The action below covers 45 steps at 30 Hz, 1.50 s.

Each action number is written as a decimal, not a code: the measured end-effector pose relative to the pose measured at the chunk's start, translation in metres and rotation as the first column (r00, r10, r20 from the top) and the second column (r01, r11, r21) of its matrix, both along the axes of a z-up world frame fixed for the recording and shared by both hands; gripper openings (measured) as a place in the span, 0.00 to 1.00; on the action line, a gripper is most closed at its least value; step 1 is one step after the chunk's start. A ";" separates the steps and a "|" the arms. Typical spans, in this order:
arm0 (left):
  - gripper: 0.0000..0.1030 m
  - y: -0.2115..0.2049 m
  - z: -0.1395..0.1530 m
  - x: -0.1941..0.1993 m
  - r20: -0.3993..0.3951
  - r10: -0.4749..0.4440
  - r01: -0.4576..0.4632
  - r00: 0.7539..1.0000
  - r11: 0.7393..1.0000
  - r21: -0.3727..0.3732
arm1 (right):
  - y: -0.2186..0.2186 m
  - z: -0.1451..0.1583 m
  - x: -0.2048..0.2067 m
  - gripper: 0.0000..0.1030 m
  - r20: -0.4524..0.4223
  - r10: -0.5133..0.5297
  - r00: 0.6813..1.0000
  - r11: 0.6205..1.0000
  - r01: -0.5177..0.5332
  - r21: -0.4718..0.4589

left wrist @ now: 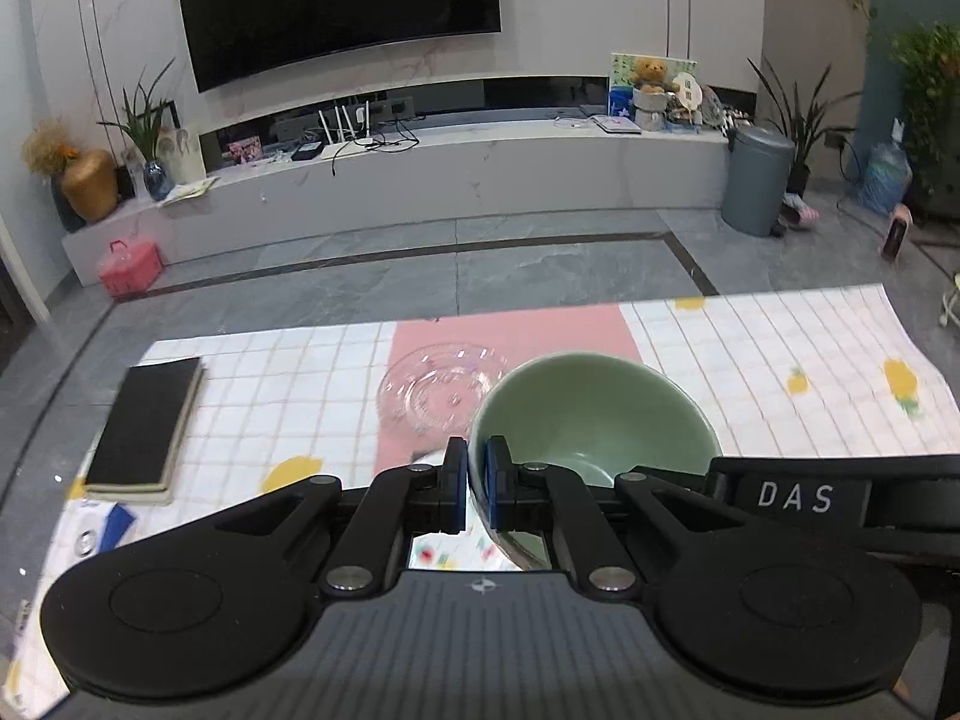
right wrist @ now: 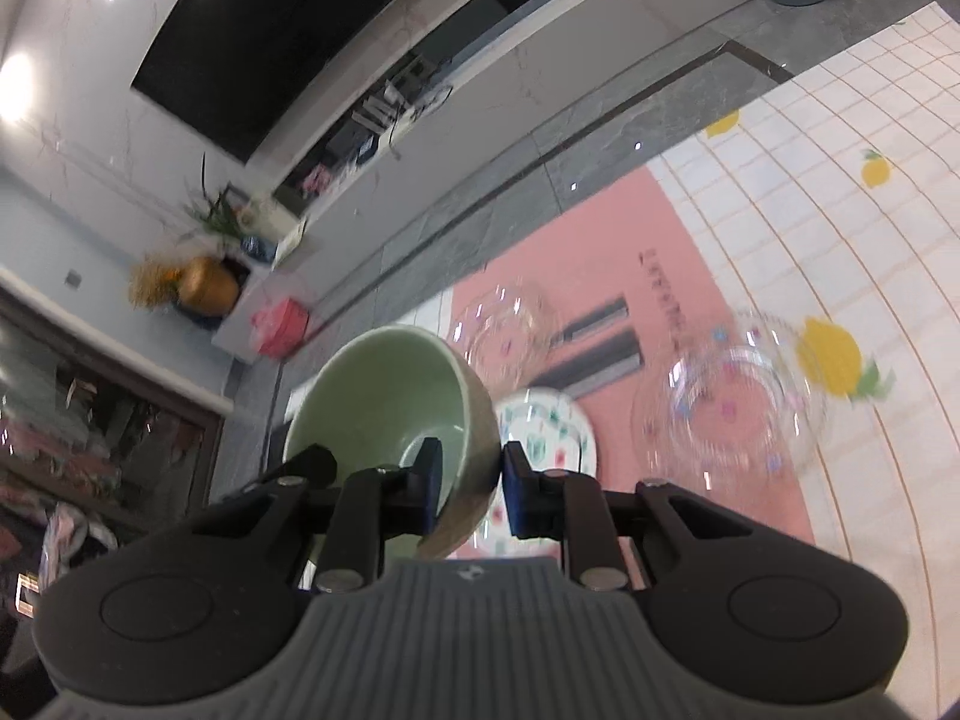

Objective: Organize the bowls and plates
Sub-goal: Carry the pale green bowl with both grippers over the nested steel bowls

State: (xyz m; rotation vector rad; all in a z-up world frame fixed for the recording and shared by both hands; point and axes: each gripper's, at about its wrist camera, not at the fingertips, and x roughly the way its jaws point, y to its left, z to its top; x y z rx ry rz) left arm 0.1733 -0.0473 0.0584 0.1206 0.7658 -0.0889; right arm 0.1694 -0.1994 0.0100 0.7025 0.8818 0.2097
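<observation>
The left claw [left wrist: 476, 483] is clamped tight on the near wall of a green bowl [left wrist: 591, 414], one blue pad outside the rim and the other inside, so that the bowl hangs tilted above the counter [left wrist: 780, 336] with its mouth turned up and away; the right claw [right wrist: 470, 489] grips the same green bowl [right wrist: 384, 402] on its opposite wall, one pad within the hollow and one against the outer side, its jaws set narrow about the thickness of the wall; both claws thus carry the bowl between them, clear of the checked cloth with its lemon print and pink panel; beyond the bowl in the left wrist view a clear glass plate [left wrist: 441, 393] lies flat on the pink panel, and well to its left a black-topped pad [left wrist: 147, 429] rests on the cloth; in the right wrist view a white patterned plate [right wrist: 552, 429] lies on the counter just below the bowl, with a clear glass bowl [right wrist: 729, 414] to its right and another clear glass piece [right wrist: 501, 336] beyond it, both blurred; a dark television [left wrist: 336, 0] hangs on the far wall.
</observation>
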 end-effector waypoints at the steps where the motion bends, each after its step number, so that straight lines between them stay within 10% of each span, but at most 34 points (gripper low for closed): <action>1: 0.06 0.003 0.001 -0.008 -0.012 0.007 -0.007 1.000 1.000 -0.007 | 0.003 0.002 -0.009 0.19 -0.008 0.006 1.000 1.000 -0.006 -0.005; 14: 0.06 0.035 -0.023 -0.073 -0.074 0.017 -0.025 0.997 0.995 -0.097 | 0.029 -0.014 -0.093 0.19 -0.057 0.016 0.998 0.997 -0.021 -0.078; 45: 0.07 0.053 -0.114 -0.089 -0.124 -0.014 -0.005 0.992 0.988 -0.154 | 0.033 -0.097 -0.091 0.22 -0.134 0.026 0.991 0.996 -0.038 -0.084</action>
